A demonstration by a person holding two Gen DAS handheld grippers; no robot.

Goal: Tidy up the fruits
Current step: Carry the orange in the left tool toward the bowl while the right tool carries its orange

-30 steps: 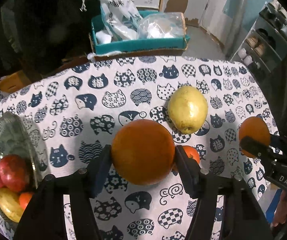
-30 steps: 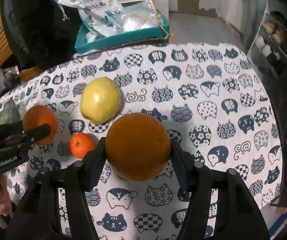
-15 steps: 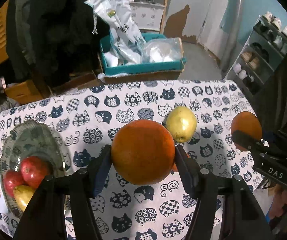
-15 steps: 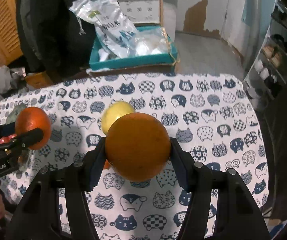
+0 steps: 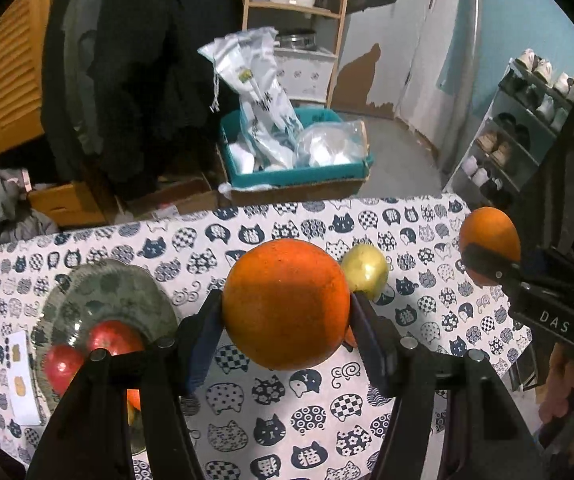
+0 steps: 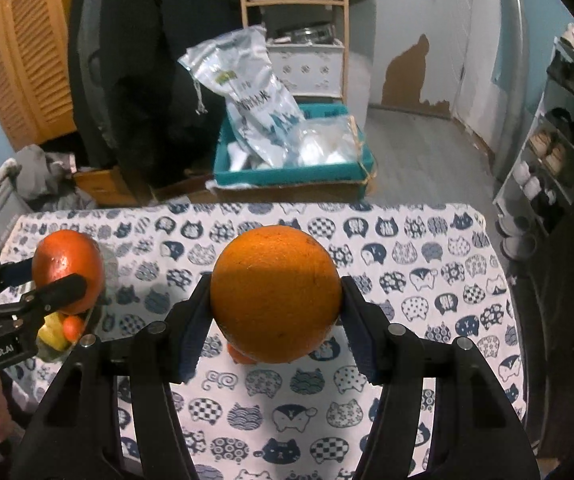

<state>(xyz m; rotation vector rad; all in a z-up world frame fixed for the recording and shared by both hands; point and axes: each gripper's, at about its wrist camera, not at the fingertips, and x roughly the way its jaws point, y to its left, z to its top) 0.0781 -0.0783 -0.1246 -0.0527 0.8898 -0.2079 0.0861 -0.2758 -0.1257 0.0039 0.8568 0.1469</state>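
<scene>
Left wrist view: left gripper (image 5: 286,312) clamped on an orange (image 5: 286,305), raised over cat-print tablecloth (image 5: 419,312), glass bowl (image 5: 127,292) at lower left. Right gripper (image 6: 276,298) likewise pinching second orange (image 6: 276,294) (both round, no long axis, heading indistinct).

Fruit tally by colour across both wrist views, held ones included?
Large round oranges: 2
Small orange fruits: 2
Round red apples: 2
Yellow or yellow-green fruits: 2
Total: 8
</scene>
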